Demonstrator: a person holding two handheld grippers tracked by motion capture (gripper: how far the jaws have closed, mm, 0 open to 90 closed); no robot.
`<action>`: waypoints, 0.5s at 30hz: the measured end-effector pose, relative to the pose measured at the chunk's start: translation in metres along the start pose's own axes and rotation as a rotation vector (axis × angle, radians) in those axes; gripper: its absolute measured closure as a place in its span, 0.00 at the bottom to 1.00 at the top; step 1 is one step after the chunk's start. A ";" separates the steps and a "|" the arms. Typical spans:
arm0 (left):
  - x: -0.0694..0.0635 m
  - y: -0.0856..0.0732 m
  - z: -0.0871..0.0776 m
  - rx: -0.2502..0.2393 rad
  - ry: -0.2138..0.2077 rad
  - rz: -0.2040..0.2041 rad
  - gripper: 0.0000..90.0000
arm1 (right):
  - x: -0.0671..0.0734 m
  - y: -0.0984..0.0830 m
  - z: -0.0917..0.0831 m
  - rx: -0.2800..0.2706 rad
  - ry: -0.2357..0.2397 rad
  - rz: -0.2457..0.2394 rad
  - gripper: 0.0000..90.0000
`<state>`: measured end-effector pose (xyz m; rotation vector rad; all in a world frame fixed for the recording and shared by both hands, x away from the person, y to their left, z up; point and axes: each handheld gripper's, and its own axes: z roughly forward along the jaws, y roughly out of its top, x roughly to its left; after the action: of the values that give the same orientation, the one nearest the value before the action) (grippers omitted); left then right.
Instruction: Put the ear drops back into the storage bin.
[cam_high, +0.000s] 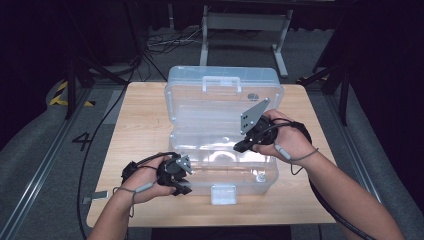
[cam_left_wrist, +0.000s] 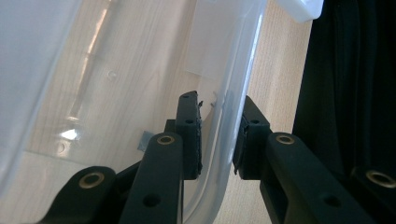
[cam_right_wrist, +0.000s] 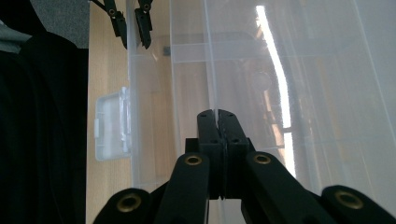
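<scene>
A clear plastic toolbox (cam_high: 250, 175) stands on the wooden table (cam_high: 140, 125) with its lid (cam_high: 225, 85) swung up and back. My left gripper (cam_high: 186, 187) is at the box's front left corner. In the left gripper view its pads (cam_left_wrist: 192, 140) sit on either side of the curved clear wall (cam_left_wrist: 219, 154), pressed against it. My right gripper (cam_high: 239, 146) reaches into the box from the right. Its jaws (cam_right_wrist: 216, 112) are pressed together on the thin edge of a clear inner tray (cam_high: 205, 140). My left gripper (cam_right_wrist: 133, 35) shows far off in the right gripper view.
A white latch (cam_high: 223, 194) hangs from the box's front wall, near the table's front edge. A small metal part (cam_high: 260, 177) lies inside the box at the right. Bare wood runs along both sides of the box. Dark stands and cables surround the table.
</scene>
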<state>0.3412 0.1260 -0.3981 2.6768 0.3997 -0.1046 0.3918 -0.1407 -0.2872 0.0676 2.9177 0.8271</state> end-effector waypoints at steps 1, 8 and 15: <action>0.000 0.000 0.000 0.000 0.003 -0.001 0.84 | 0.001 0.000 0.000 0.002 0.001 0.001 1.00; 0.000 0.000 0.000 -0.002 0.004 0.000 0.85 | 0.003 -0.001 0.002 0.001 0.011 0.002 1.00; 0.001 -0.002 -0.001 -0.035 -0.021 -0.015 0.82 | 0.006 -0.003 0.003 -0.001 0.008 0.001 1.00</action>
<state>0.3416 0.1283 -0.3985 2.6369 0.4110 -0.1287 0.3858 -0.1408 -0.2921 0.0657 2.9251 0.8310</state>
